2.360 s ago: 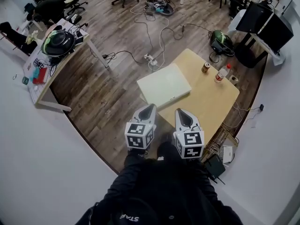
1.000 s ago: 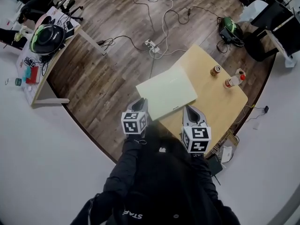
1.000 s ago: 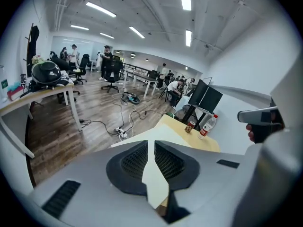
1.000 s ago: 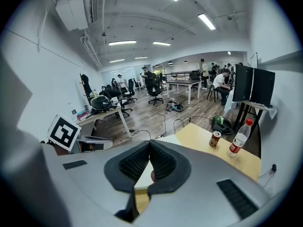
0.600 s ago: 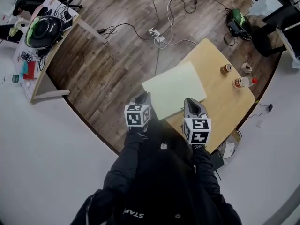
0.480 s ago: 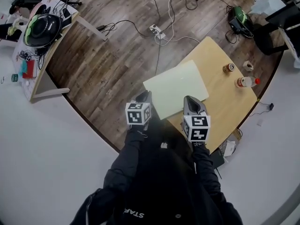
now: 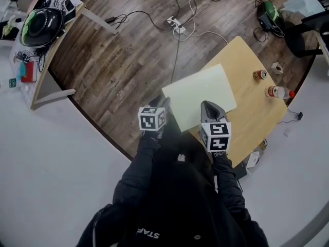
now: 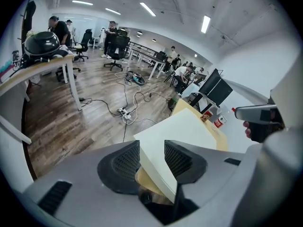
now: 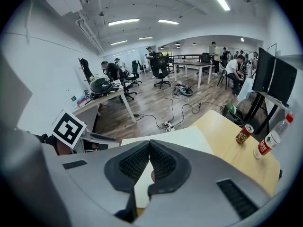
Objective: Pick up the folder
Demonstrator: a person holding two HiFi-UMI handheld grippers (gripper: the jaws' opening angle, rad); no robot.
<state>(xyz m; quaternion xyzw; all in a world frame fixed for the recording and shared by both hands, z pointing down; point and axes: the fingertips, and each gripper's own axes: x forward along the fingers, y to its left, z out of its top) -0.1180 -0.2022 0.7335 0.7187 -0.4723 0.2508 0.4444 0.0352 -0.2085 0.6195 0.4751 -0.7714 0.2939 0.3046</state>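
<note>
Tool (image 7: 208,107) at right, nose-down at folder (image 7: 200,90)

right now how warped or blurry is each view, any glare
Head view: sharp, evenly lit, strong fisheye curving the floor edge. Left gripper view: black rounded corners, ceiling lights bright but the folder not washed out. Right gripper view: same round fisheye, sharp, no glare on the table.
</note>
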